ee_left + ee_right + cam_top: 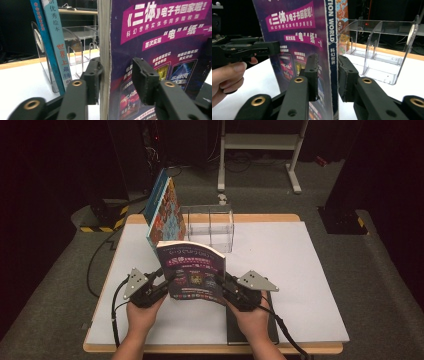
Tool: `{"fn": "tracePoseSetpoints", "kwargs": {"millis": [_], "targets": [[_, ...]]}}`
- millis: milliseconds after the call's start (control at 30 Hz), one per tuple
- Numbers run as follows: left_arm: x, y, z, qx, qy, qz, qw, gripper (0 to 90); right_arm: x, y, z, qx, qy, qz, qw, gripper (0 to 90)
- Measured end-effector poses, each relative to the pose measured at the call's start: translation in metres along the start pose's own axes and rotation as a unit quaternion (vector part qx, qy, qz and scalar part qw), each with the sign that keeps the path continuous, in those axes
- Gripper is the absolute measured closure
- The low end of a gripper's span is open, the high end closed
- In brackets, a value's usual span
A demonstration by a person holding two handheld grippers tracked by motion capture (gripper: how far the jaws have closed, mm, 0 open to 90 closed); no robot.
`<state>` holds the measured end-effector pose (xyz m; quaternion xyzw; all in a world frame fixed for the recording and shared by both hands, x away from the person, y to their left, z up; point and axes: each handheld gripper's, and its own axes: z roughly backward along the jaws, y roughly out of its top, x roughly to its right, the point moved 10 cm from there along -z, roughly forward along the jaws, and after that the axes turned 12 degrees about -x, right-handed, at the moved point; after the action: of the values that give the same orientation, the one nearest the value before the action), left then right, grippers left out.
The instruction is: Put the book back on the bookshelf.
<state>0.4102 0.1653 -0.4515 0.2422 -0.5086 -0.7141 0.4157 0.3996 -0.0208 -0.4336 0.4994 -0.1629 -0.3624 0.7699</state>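
Note:
A purple-covered book (195, 270) stands upright on the white table top, held between both hands. My left gripper (167, 279) straddles its page edge (104, 50). One pad (93, 80) sits beside the pages and the other pad (145, 80) stands off the cover (162, 37), so the jaws are open. My right gripper (222, 282) straddles the blue spine (332, 50). Its pads (313, 75) lie close on either side without visibly pressing, so it too is open.
A blue picture book (162, 212) leans against the left end of a clear acrylic book rack (215, 227) at the table's far middle. A dark flat book (250, 330) lies under the right hand near the front edge. White table surface (300, 270) stretches to the right.

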Motion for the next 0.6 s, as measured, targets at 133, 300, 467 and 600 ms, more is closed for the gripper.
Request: {"fn": "tracePoseSetpoints", "kwargs": {"millis": [133, 300, 467, 600], "targets": [[0.003, -0.001, 0.005, -0.002, -0.003, -0.002, 1.0, 51.9, -0.007, -0.005, 0.004, -0.001, 0.007, 0.006, 1.0, 59.1], [0.006, -0.002, 0.006, -0.006, -0.003, -0.008, 0.9999, 47.1, -0.01, -0.006, 0.004, 0.002, 0.024, 0.017, 0.9996, 47.0], [0.006, -0.001, 0.005, -0.005, -0.006, -0.005, 1.0, 46.5, -0.008, 0.012, -0.008, 0.0, 0.051, 0.03, 0.9982, 44.9], [0.005, -0.001, 0.006, -0.013, -0.006, -0.011, 0.9998, 46.4, -0.01, 0.023, -0.012, 0.002, 0.064, 0.036, 0.9973, 56.9]]}}
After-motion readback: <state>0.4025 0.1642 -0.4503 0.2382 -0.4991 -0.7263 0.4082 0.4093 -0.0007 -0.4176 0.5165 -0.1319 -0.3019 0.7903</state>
